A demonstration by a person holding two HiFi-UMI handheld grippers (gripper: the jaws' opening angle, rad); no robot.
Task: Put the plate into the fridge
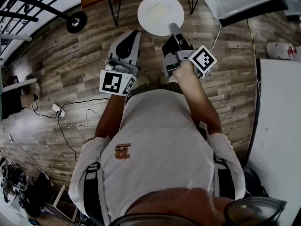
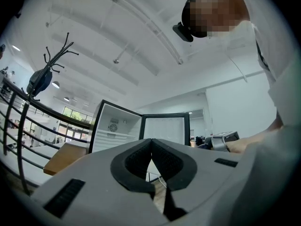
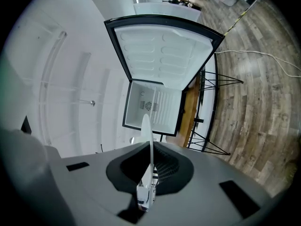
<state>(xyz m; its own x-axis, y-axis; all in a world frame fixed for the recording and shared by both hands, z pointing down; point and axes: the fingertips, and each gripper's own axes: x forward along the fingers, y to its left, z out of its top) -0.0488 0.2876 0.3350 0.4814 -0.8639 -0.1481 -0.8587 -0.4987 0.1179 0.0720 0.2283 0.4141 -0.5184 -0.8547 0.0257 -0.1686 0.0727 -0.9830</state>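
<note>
Wooden floor (image 1: 70, 69) is filling most of the head view, with planks running under everything. Next down in size, the fridge (image 3: 153, 109) is standing with its door swung wide, showing off a bare white inside with a small fan on the back wall, and it is resting on a wooden table (image 2: 63, 154) with thin black legs. The person's grey shirt (image 1: 160, 149) is taking up the lower middle of the head view, both arms reaching forward. Now the plate (image 1: 160, 14): white, round, and hanging out in front of the person above the floor, just by the table legs and not yet inside the fridge. The right gripper (image 1: 174, 31) is clamping it at the near rim. In the right gripper view the plate is showing edge-on, and the dark pads are pressing on both faces, so the jaws are sitting almost together with only the plate's thickness between them. In that view its thin edge is lining up with the open compartment beyond. The left gripper (image 1: 133, 36) is hovering just beside the right one, left of the plate and not touching it, its jaws meeting tip to tip and gripping nothing. Smallest of all, a white cable (image 1: 70, 119) is trailing across the floor at the left.
</note>
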